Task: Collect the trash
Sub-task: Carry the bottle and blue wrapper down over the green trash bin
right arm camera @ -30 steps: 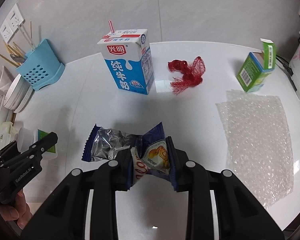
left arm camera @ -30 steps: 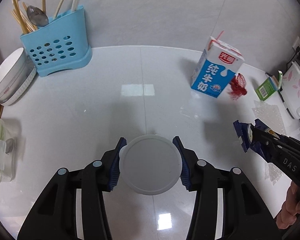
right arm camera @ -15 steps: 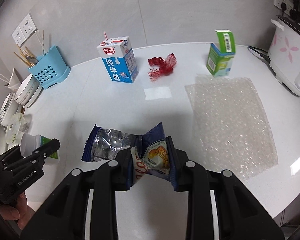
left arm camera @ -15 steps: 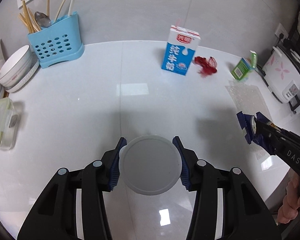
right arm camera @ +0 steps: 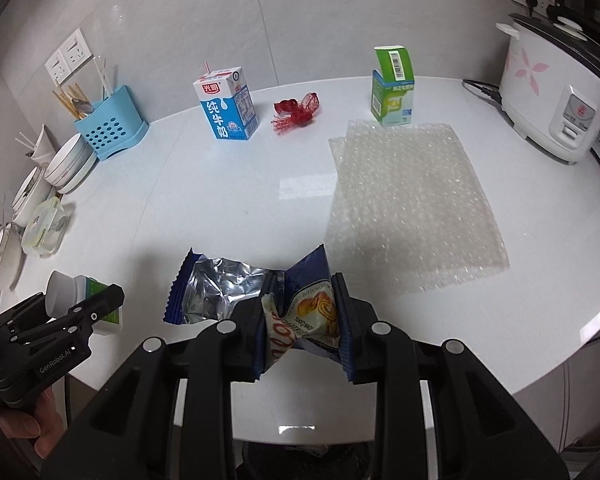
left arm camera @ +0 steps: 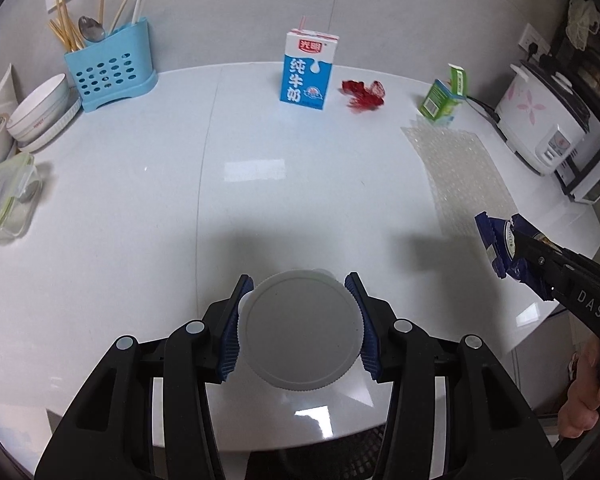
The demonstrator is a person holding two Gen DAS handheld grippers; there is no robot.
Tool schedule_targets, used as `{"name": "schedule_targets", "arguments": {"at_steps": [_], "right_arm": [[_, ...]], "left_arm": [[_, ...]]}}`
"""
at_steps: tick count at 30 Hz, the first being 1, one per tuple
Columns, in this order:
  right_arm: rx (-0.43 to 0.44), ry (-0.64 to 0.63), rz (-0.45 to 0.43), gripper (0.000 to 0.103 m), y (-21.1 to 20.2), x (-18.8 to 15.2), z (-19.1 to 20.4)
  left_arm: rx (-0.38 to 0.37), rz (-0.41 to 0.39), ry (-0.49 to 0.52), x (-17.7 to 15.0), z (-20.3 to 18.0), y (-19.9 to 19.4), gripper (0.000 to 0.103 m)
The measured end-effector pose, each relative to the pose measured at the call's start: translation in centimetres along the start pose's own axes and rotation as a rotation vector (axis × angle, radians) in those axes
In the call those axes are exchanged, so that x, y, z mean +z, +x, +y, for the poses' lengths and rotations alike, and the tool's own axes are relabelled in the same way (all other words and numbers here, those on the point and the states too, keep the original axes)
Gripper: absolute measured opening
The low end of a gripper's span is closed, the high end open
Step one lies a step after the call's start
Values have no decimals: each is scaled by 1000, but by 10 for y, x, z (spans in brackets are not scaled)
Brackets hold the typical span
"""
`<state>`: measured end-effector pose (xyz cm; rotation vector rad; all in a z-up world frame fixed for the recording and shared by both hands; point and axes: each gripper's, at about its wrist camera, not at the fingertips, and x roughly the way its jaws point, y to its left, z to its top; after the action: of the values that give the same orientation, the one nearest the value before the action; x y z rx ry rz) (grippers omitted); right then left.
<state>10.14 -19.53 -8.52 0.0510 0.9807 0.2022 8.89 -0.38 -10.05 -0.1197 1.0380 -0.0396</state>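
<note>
While both loads hang near the counter's [right arm camera: 540, 360] front edge, its middle lies bare.

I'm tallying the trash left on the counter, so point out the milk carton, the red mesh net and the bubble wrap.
milk carton [right arm camera: 225, 109]: right wrist view, blue front face.
red mesh net [right arm camera: 296, 113]: right wrist view, bunched middle.
bubble wrap [right arm camera: 412, 200]: right wrist view, centre of sheet.
</note>
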Motion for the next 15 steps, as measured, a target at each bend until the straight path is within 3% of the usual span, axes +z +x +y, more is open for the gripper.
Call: {"name": "schedule_targets", "arguments": {"at_steps": [15], "right_arm": [[32,-46,16,27,-38,-72,-24]], "left_arm": [[-10,25,-1,-86,-41,-28,47]]}}
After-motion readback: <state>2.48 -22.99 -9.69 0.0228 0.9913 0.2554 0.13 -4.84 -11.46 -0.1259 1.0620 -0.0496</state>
